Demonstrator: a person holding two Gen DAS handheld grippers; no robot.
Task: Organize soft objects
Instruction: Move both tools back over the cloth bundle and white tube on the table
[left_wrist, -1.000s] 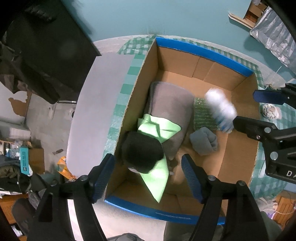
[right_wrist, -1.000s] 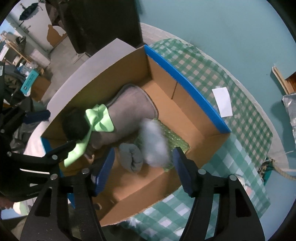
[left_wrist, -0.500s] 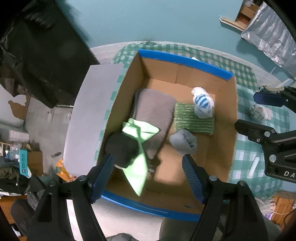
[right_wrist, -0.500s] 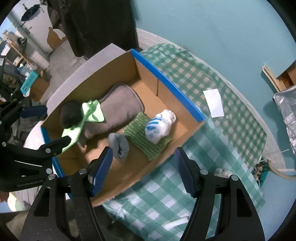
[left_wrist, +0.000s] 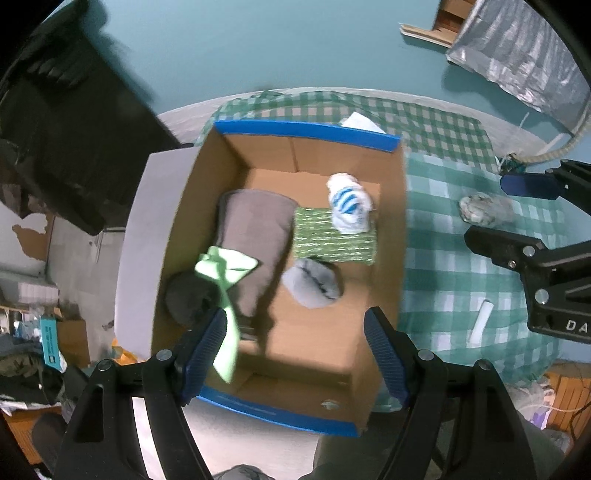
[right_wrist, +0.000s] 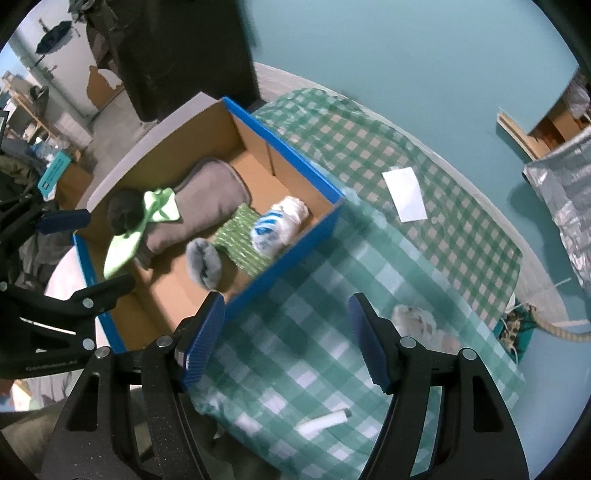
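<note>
blurred pale bundle (right_wrist: 424, 325) — beside right tongs (right_wrist: 286, 341), gaping.

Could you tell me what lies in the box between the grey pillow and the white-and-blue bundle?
In the left wrist view, a green textured mat lies between the grey pillow and white-and-blue bundle, which rests on it.

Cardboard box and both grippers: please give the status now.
Left gripper open, empty. Right gripper open, empty. White-and-blue bundle in the cardboard box, on the green pad. Crumpled bundle outside, on the checked cloth.
</note>
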